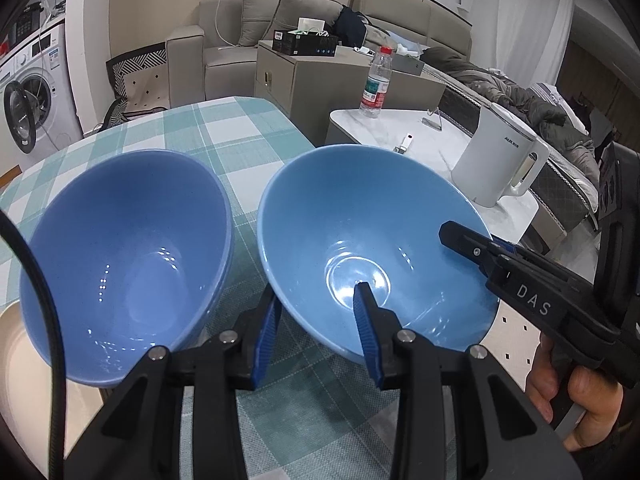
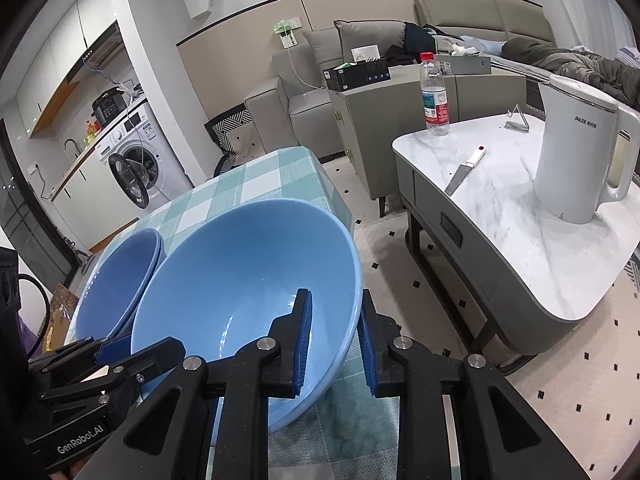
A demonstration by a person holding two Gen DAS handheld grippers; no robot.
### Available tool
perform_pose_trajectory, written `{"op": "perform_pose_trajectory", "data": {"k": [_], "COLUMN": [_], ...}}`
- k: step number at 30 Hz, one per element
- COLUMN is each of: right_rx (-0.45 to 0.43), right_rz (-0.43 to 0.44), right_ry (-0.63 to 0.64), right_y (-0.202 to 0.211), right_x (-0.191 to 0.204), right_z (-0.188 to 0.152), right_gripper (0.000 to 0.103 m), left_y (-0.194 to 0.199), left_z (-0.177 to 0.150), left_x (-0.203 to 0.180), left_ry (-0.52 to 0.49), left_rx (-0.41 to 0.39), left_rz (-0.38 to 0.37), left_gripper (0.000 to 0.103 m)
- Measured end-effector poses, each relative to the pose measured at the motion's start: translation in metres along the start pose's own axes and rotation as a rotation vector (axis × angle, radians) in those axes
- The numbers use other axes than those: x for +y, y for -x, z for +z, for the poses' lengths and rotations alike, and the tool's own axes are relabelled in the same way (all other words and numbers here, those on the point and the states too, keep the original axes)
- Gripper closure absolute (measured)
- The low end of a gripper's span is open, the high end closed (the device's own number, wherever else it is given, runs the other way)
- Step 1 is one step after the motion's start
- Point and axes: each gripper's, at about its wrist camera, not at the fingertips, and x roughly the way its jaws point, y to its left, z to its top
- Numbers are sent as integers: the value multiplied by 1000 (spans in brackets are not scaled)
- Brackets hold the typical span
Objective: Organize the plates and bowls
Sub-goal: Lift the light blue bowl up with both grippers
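Note:
A light blue bowl (image 1: 340, 208) (image 2: 240, 264) is tilted over the checked tablecloth (image 1: 224, 132) near the table's right edge. My left gripper (image 1: 316, 292) (image 2: 116, 346) is shut on its near-left rim, with one blue pad inside and one outside. The right gripper (image 2: 335, 294) (image 1: 472, 240) is shut on the bowl's right rim in the same way. To the left sits a stack of darker blue bowls (image 1: 128, 240) (image 2: 120, 280), close beside the held bowl. I cannot tell whether the light bowl's base touches the table.
A marble side table (image 2: 500, 220) to the right carries a white kettle (image 2: 576, 152) (image 1: 496, 160), a water bottle (image 2: 434, 96) and a knife (image 2: 460, 178). A pale plate edge (image 1: 12, 340) shows at the far left. A hand (image 1: 580, 392) holds the right gripper.

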Motion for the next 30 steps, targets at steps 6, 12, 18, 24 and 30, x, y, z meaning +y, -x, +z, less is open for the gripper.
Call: {"op": "perform_pose_trajectory", "data": {"k": [6, 12, 18, 24, 30], "right_rx": [-14, -35, -56, -90, -121], "right_rz": [-2, 2, -5, -3, 13], "right_ry": [8, 11, 21, 25, 13], "right_y": [4, 13, 22, 35, 49], "right_x": [3, 4, 9, 13, 17], "right_z": [2, 5, 6, 6, 9], "right_gripper": [80, 80, 80, 80, 80], "left_y": [7, 16, 23, 30, 40], "left_z": [1, 5, 9, 13, 15], "left_x": [-1, 2, 1, 3, 5], "left_ry": [-7, -7, -10, -8, 1], "left_rx": [-18, -41, -62, -80, -105], "left_rz": [4, -4, 0, -1, -5], "left_gripper": [67, 67, 67, 67, 67]}}
